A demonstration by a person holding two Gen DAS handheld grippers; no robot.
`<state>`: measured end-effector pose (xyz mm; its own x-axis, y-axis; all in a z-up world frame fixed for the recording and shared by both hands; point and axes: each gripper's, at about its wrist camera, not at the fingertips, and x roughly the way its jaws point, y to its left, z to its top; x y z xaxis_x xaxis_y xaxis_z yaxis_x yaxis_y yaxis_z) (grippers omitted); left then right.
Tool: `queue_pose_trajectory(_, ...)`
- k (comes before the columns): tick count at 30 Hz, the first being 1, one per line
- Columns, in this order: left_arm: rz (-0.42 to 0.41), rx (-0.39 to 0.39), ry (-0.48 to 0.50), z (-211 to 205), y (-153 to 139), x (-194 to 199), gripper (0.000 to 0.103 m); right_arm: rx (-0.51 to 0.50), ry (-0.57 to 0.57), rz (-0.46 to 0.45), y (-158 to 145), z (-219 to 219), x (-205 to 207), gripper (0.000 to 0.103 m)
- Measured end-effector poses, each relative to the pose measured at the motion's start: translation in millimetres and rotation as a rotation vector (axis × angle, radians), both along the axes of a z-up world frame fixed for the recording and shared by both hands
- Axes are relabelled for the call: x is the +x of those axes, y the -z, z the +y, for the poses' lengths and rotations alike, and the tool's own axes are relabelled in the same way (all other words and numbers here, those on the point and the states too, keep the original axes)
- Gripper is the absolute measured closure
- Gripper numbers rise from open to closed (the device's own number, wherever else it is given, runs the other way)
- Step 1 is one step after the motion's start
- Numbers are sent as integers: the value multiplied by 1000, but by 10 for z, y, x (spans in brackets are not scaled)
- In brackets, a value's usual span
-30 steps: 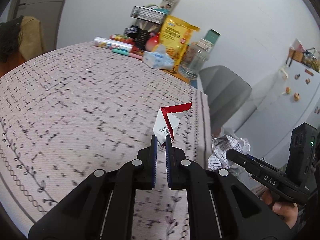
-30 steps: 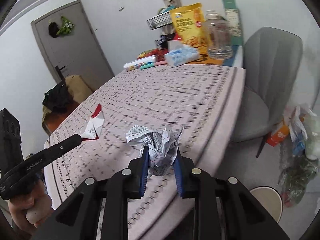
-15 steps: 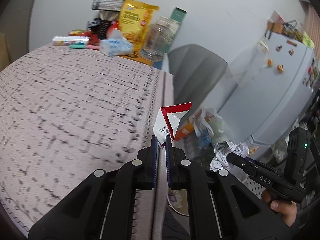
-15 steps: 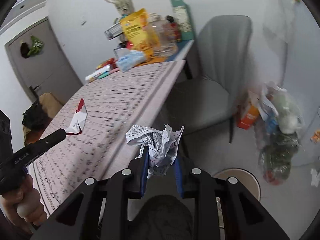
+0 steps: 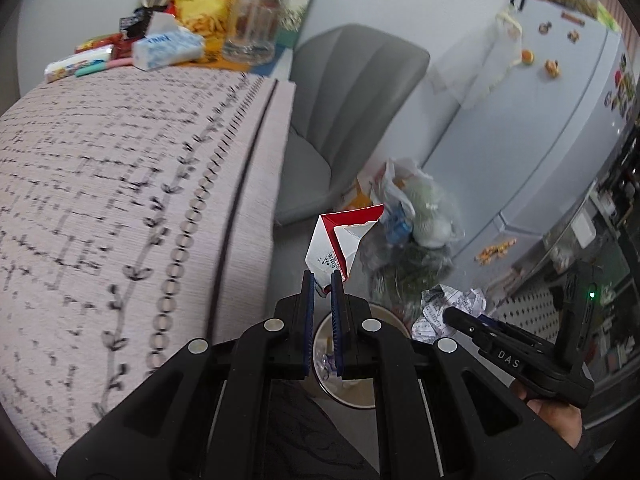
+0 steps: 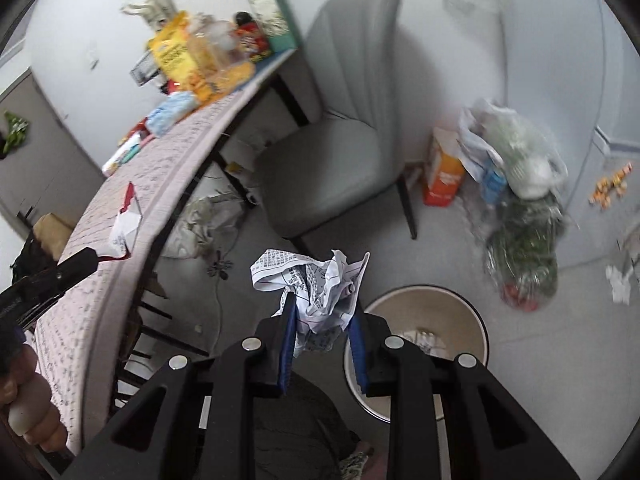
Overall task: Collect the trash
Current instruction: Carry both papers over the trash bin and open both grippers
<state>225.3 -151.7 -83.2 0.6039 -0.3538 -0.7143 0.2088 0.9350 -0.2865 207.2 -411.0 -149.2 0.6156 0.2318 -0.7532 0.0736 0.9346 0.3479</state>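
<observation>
My left gripper (image 5: 322,276) is shut on a torn red-and-white paper packet (image 5: 344,236), held past the table's edge above the floor. In the right wrist view the same packet (image 6: 126,228) shows at the left gripper's tip (image 6: 92,258), over the table's rim. My right gripper (image 6: 322,308) is shut on a crumpled printed paper ball (image 6: 316,280); the left wrist view shows that ball (image 5: 452,308) at lower right. A round beige trash bin (image 6: 460,320) stands on the floor just below and to the right of the right gripper. The bin (image 5: 356,394) also shows under the left gripper's fingers.
The table with its patterned cloth (image 5: 120,184) fills the left, with groceries and a jar (image 5: 252,20) at its far end. A grey chair (image 6: 340,140) stands beside it. Full plastic bags (image 6: 520,184) and an orange carton (image 6: 444,176) sit on the floor by a white fridge (image 5: 540,100).
Both grippers have swung off the tabletop to the right and downward, now pointing at the floor and the bin. Each still holds its piece of trash.
</observation>
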Motion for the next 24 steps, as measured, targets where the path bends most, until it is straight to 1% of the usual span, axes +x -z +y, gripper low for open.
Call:
queue_pose_trajectory(6,49,56,42,-312,190,131,95,19,50,52,373,-306,47,77)
queue_pose_trajectory(12,85,89,63,-560,341,233,95,60,82,85,700,-553,106,77)
queue_pose_trajectory(14,90,99,71,-640,356,250,95,76,82,94,780,-613,133,75)
queue_pose_trajectory(16,90,113,85,-724,369,254,95,90,82,97,857,-671,173,71)
queue_pose_trajectory(17,92,118,91,-764,382,255,95,101,83,97,890,-694,183,63)
queue_pose_trajectory(18,98,125,100,-818,410,260,95,114,85,96,920,-719,197,53)
queue_pose_trajectory(20,117,127,112,-887,473,282,95,124,88,101,982,-759,207,47)
queue_pose_trajectory(24,150,137,142,-1068,603,310,95,142,102,114,1072,-867,180,40)
